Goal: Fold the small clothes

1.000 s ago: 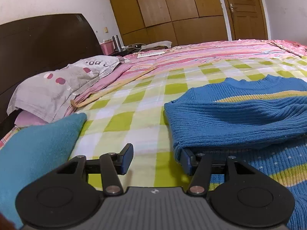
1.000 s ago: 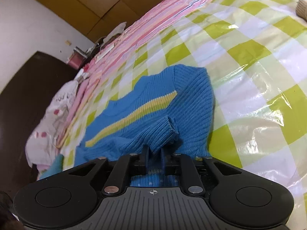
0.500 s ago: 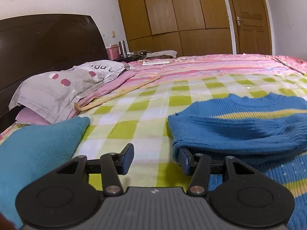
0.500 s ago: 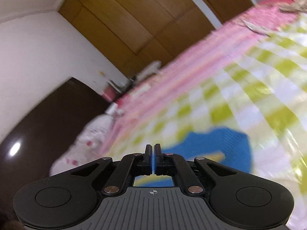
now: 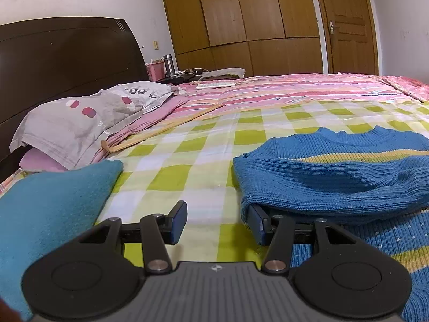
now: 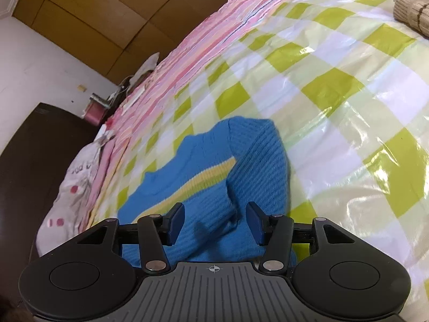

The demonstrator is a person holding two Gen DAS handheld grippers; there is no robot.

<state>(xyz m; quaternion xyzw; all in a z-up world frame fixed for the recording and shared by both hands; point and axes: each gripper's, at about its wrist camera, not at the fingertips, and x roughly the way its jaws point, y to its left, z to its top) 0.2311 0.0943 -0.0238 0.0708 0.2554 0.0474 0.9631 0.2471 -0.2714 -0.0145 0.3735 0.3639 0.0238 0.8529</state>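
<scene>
A blue knit sweater point(image 5: 335, 185) with a yellow stripe lies on the green-checked sheet point(image 5: 187, 177), with both sleeves folded across its front. My left gripper point(image 5: 217, 224) is open at the sweater's left edge; its right finger is tucked under the folded left sleeve. In the right wrist view the sweater point(image 6: 214, 187) lies right below my right gripper point(image 6: 214, 225), which is open and empty above the folded right sleeve.
A teal folded cloth point(image 5: 48, 214) lies at the near left. A grey pillow point(image 5: 88, 118) and dark headboard point(image 5: 53, 61) are further left. A tan knit item point(image 6: 413, 10) lies at the far right. Pink striped bedding point(image 5: 295, 91) covers the far side.
My right gripper has let go of the sleeve, swung up, come back down over the sweater and opened. The left gripper has stayed open at the sweater's edge, tilting level.
</scene>
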